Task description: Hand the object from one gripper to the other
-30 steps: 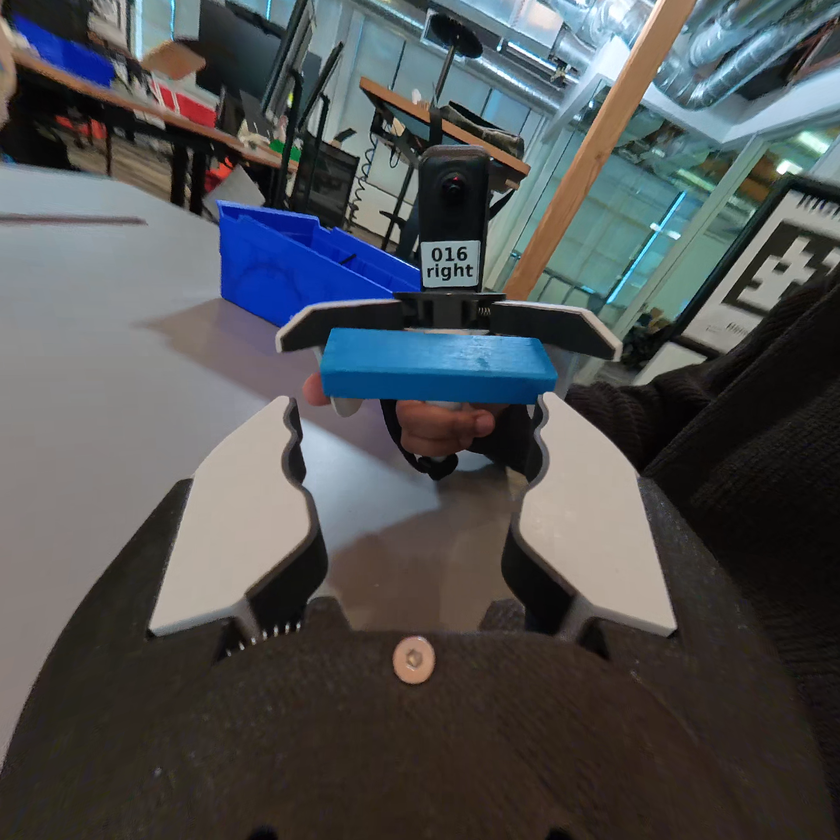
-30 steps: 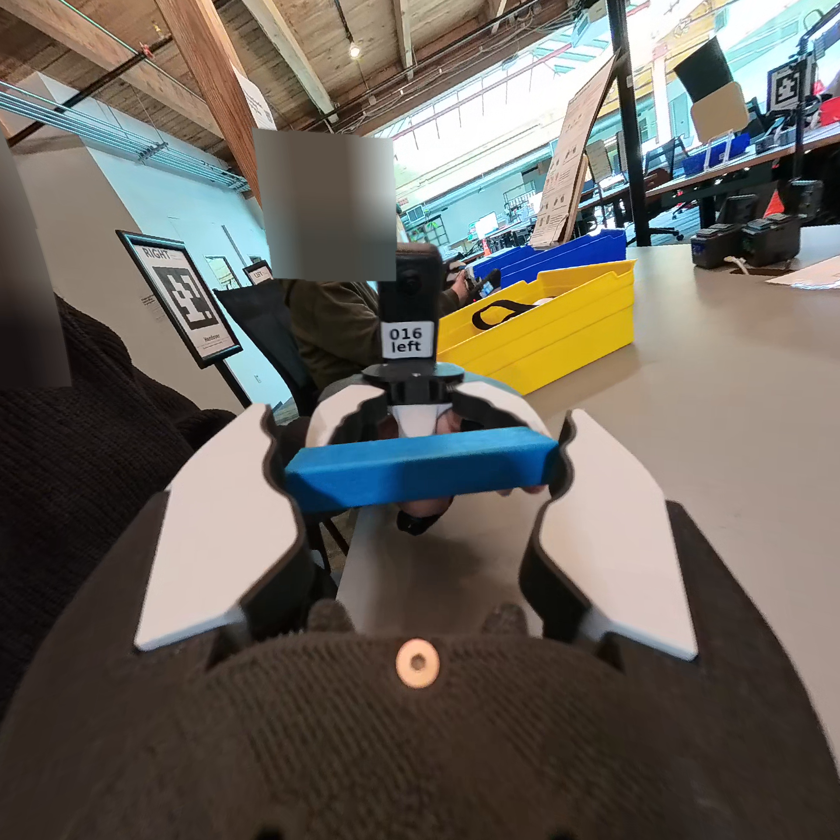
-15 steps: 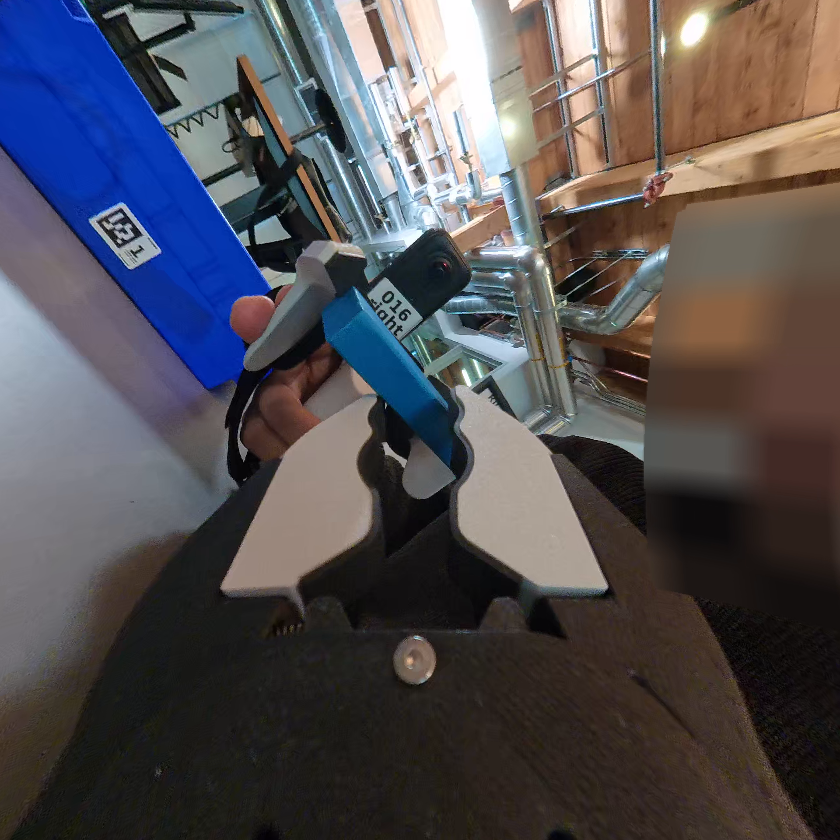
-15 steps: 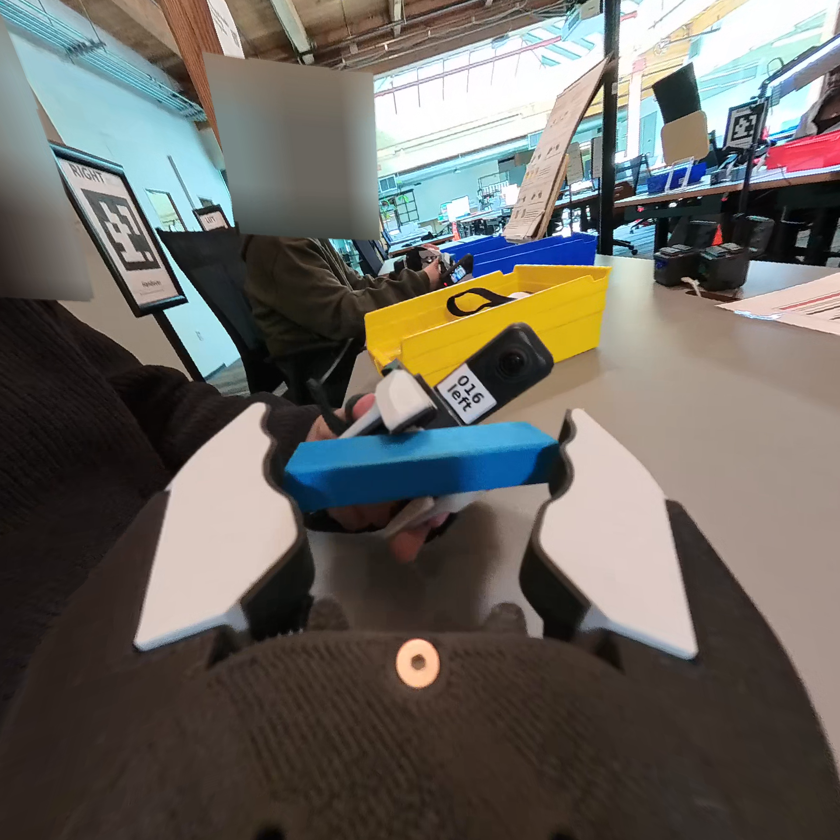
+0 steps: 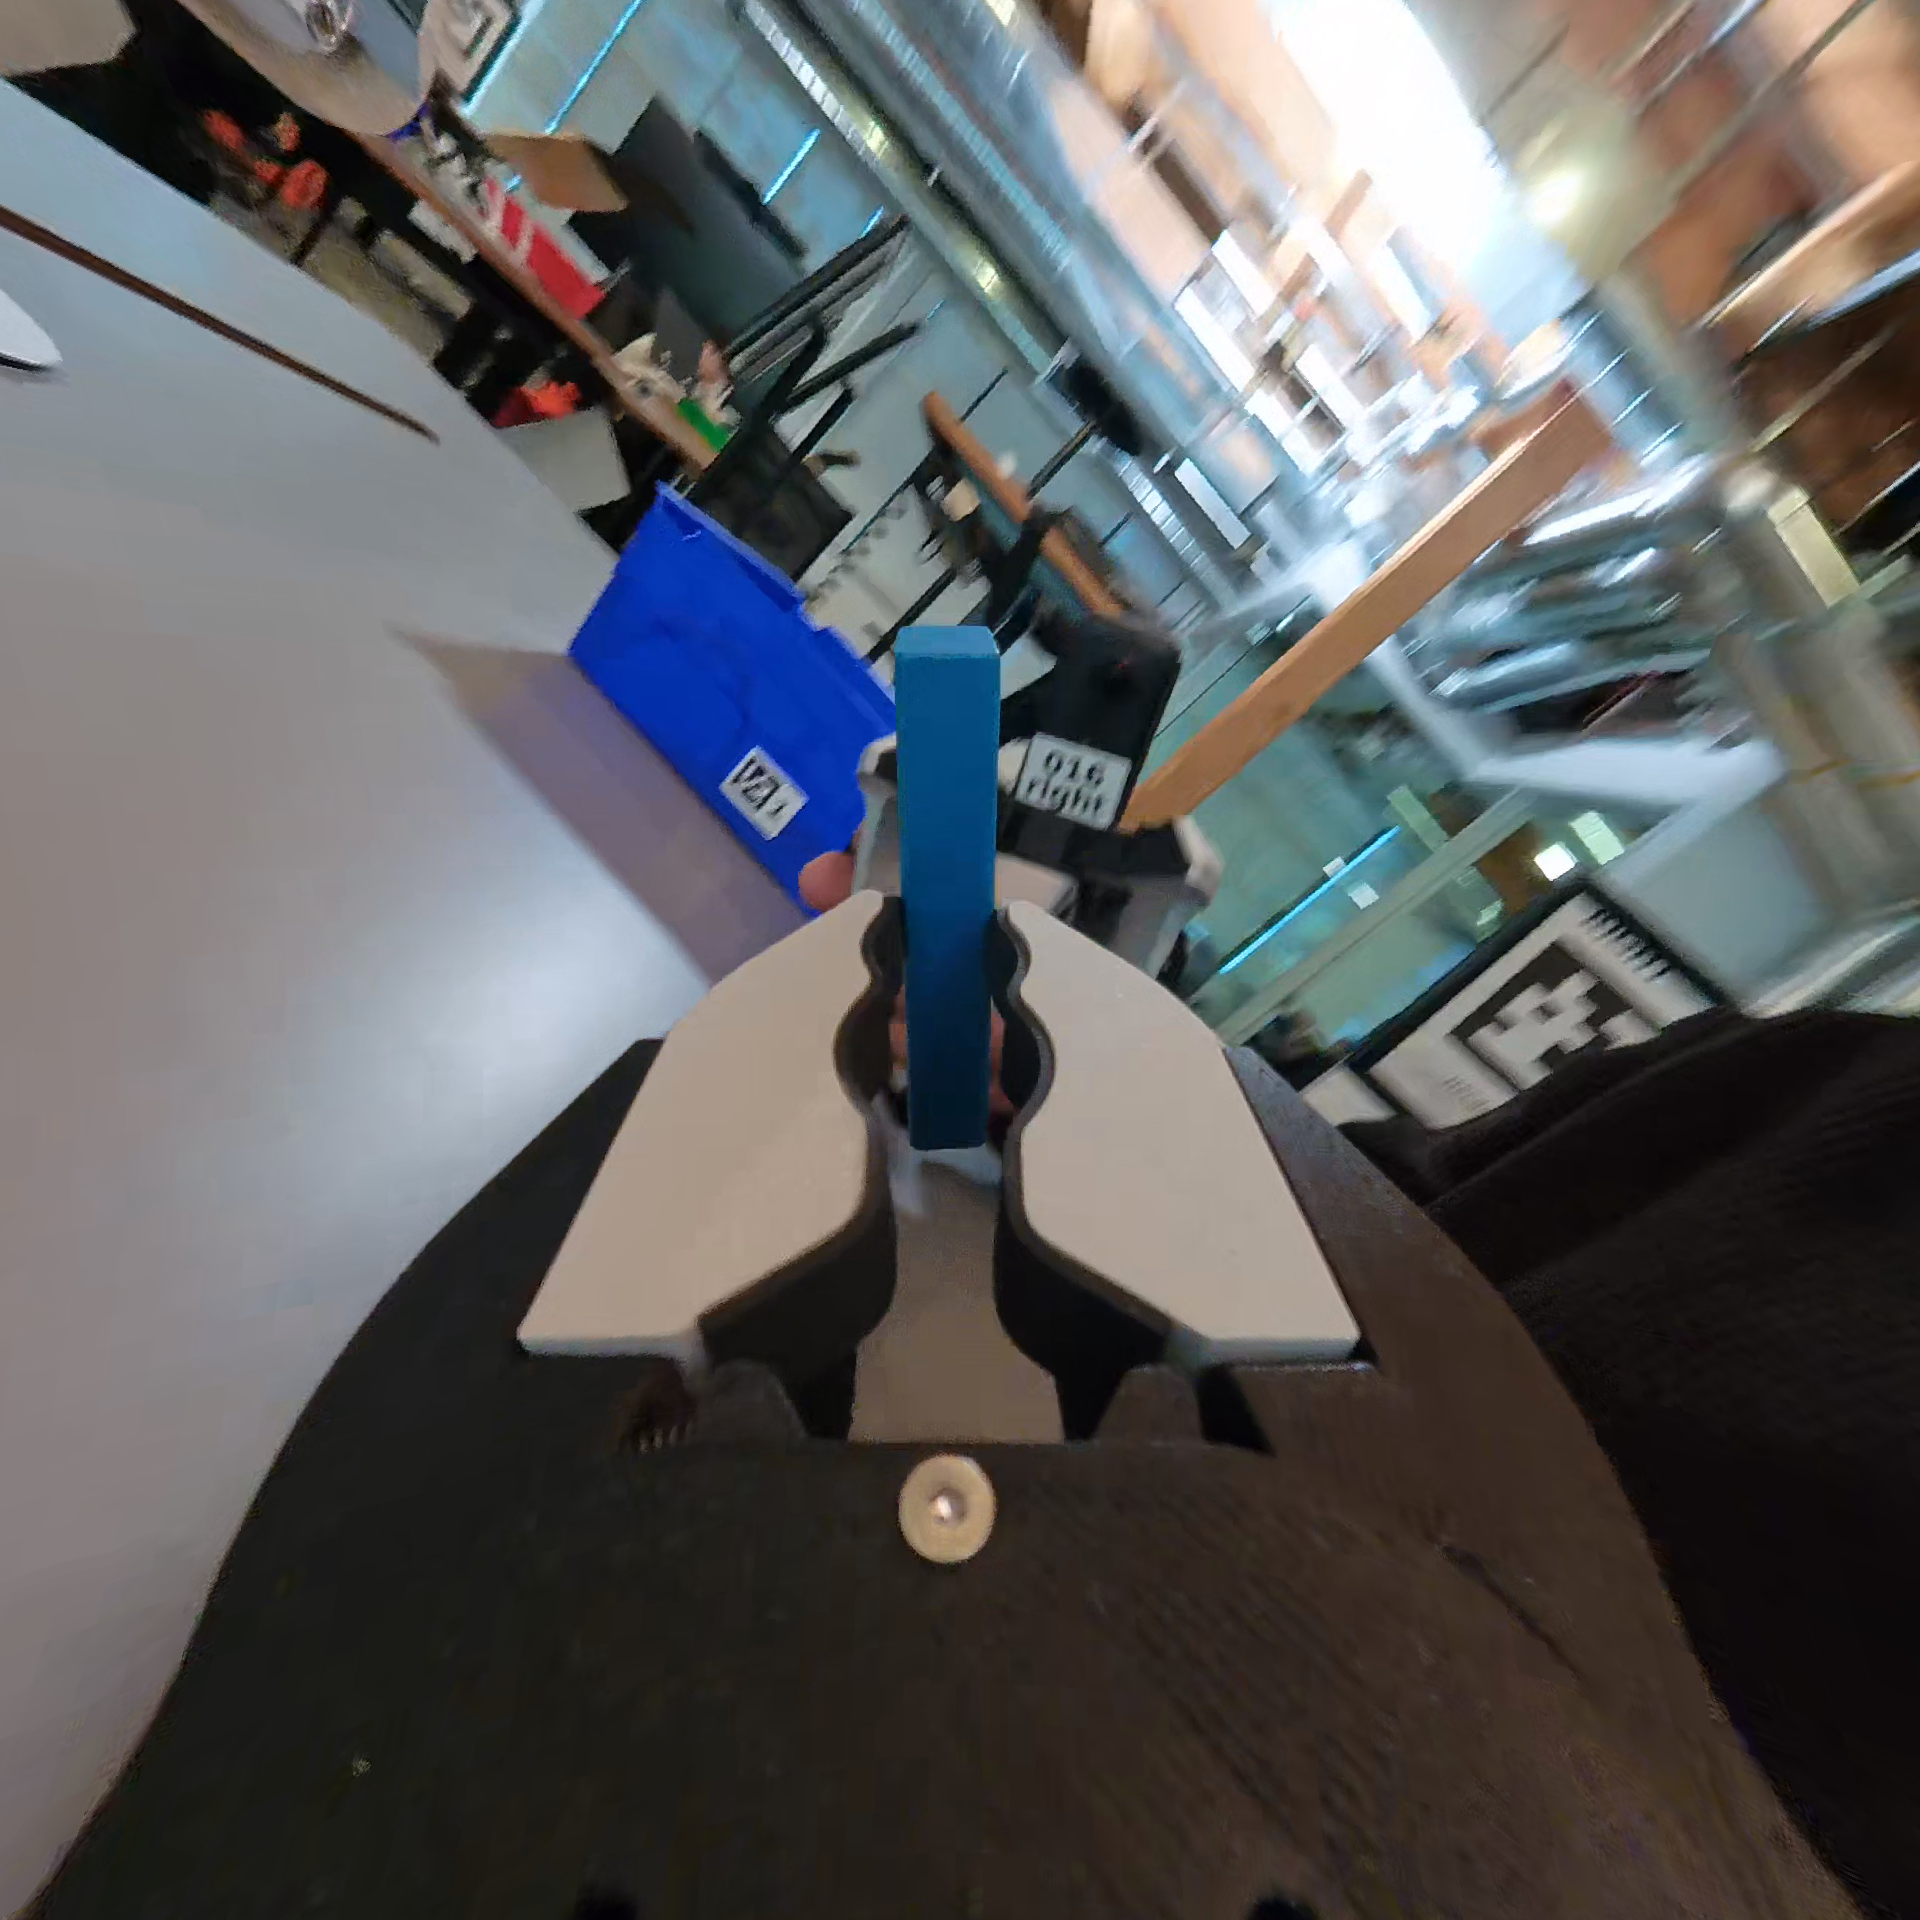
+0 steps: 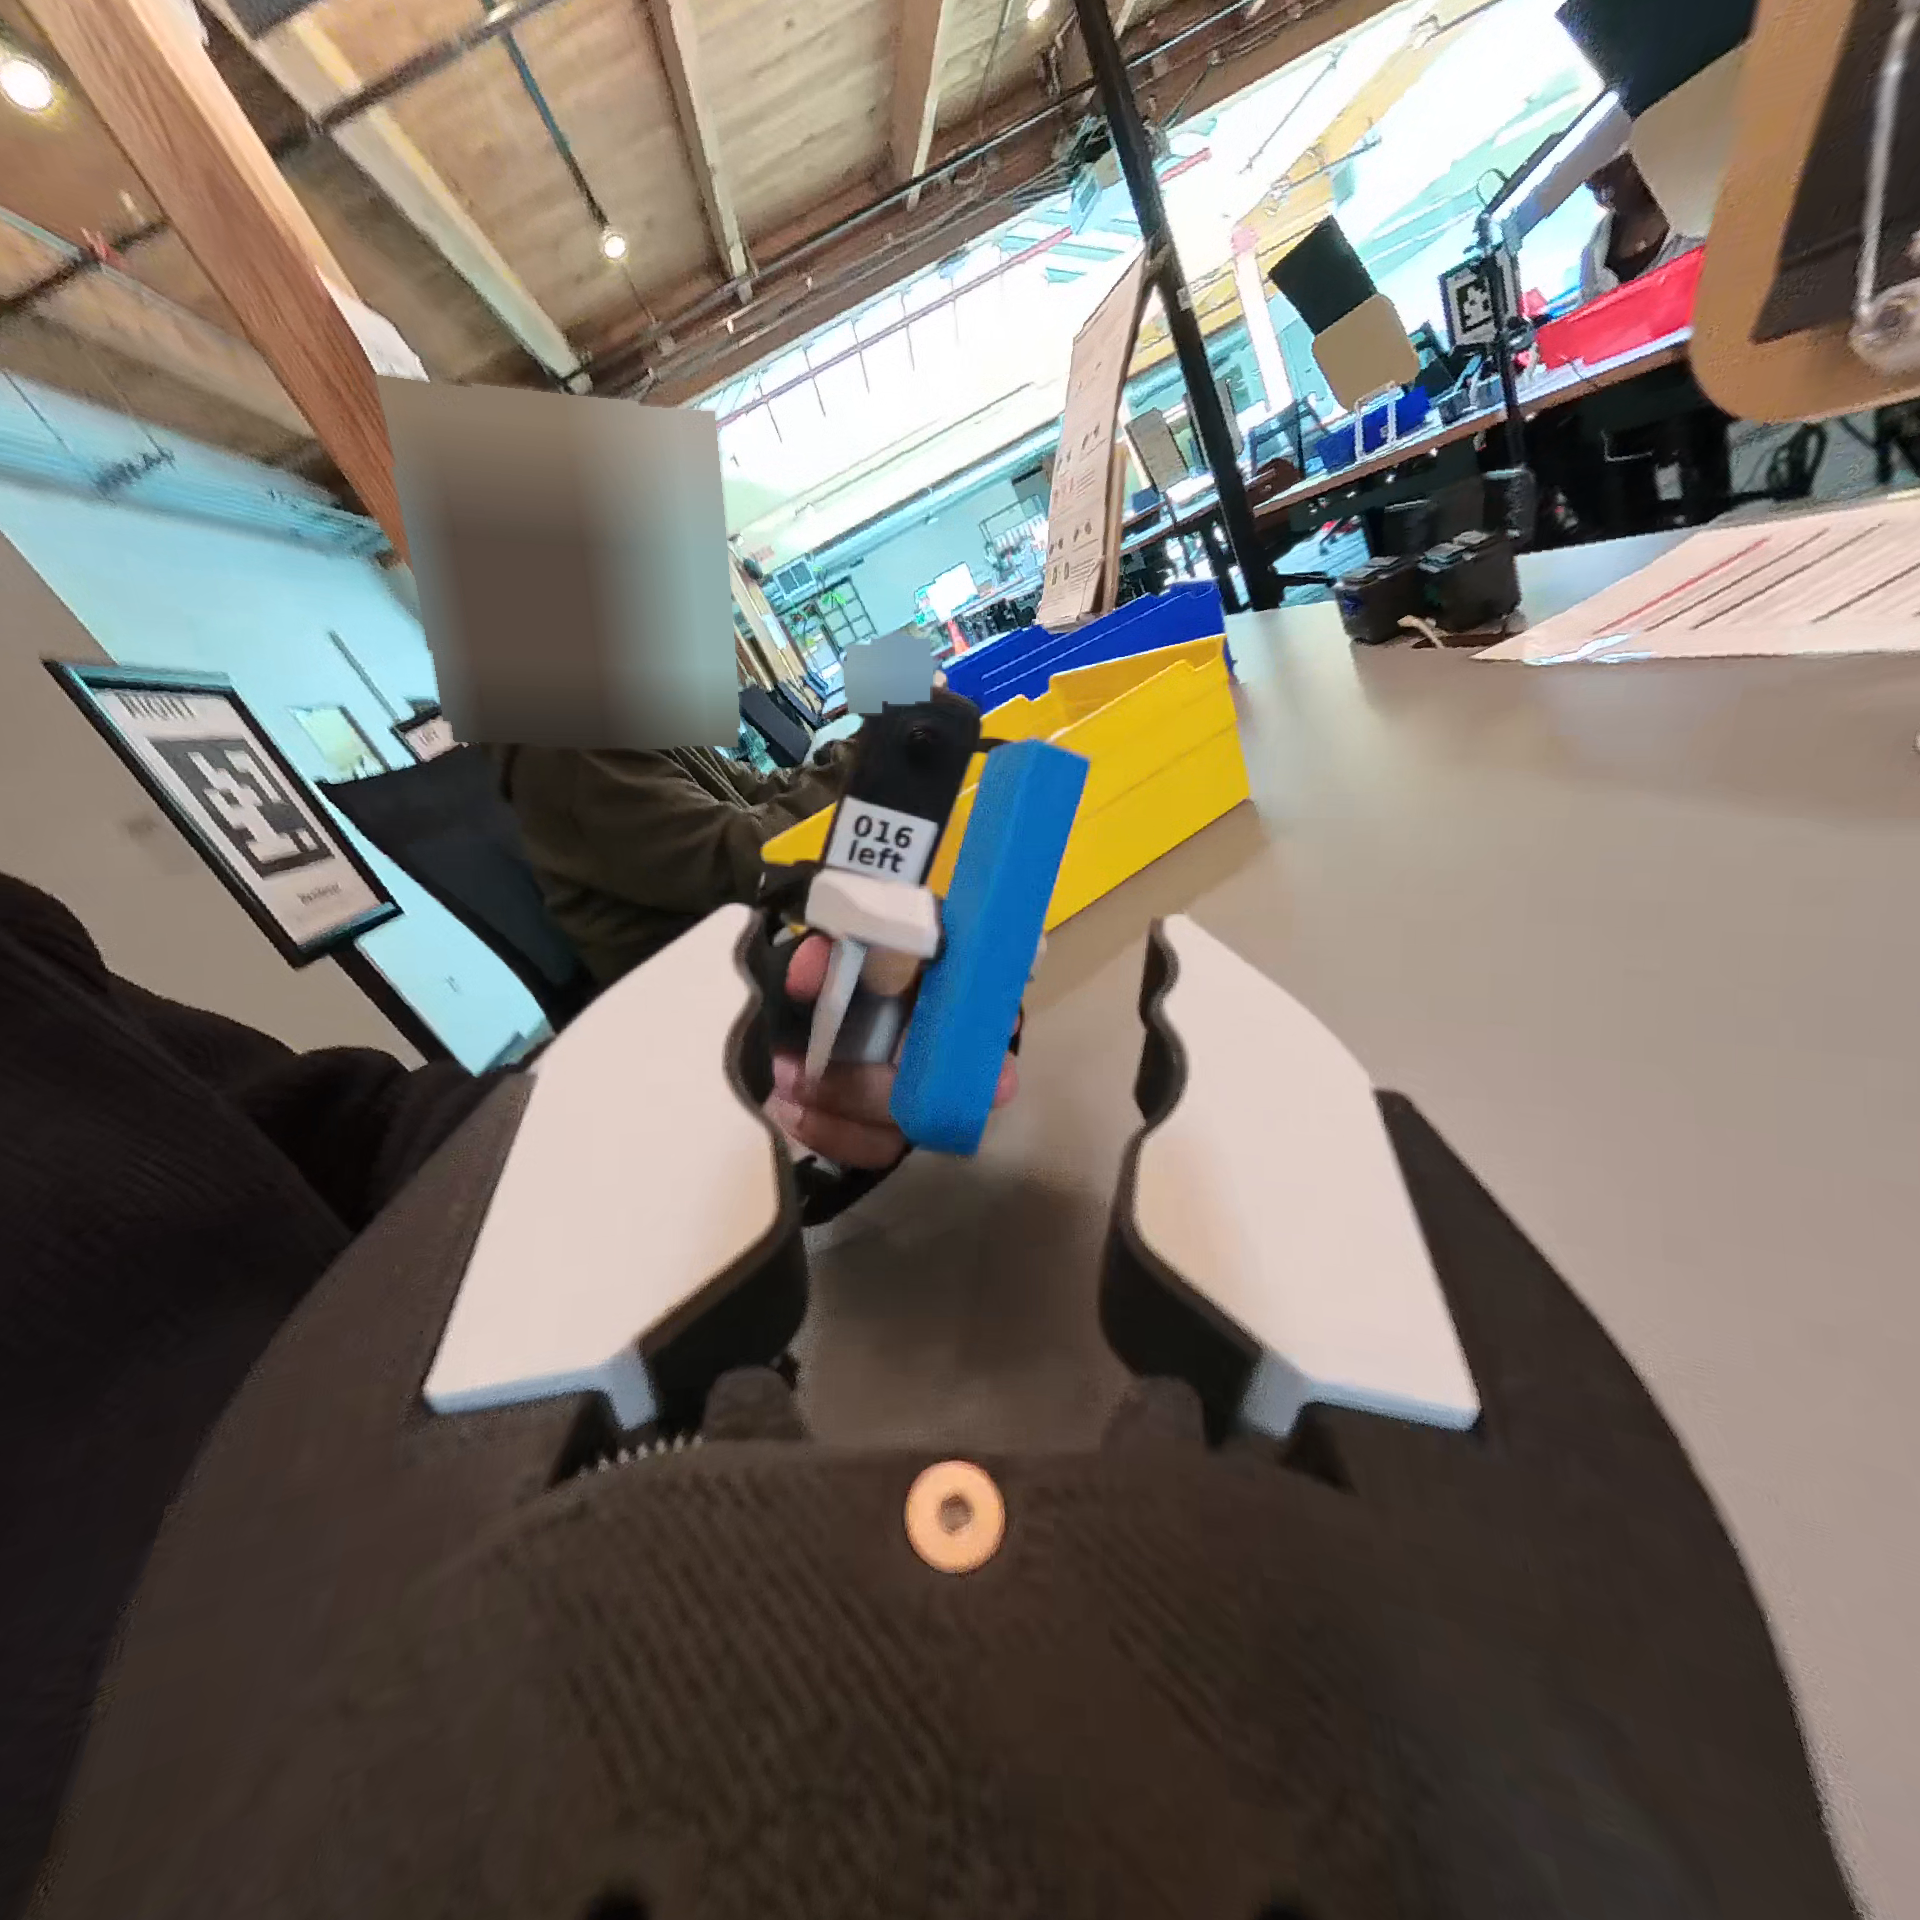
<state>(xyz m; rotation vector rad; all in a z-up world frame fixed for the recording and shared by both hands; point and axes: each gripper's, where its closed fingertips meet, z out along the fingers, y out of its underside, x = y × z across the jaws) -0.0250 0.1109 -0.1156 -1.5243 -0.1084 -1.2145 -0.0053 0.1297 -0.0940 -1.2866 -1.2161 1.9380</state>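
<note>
Blue rectangular foam block (image 5: 943, 894) is standing upright, pinched between the left gripper (image 5: 943, 940)'s pale fingers (image 5: 769, 1132), which are pressing on its lower half. Right gripper (image 6: 951, 971) is hanging spread wide and empty, fingers (image 6: 623, 1174) well apart, the block (image 6: 982, 956) beyond them. Both are hovering above the grey tabletop (image 6: 1558, 935), where a yellow plastic bin (image 6: 1153, 748) and a blue plastic bin (image 5: 717, 696) are sitting.

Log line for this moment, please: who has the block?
left tongs: shut on blue block | right tongs: open, empty | block: upright in left wrist view, off table | handover: block with left
</note>
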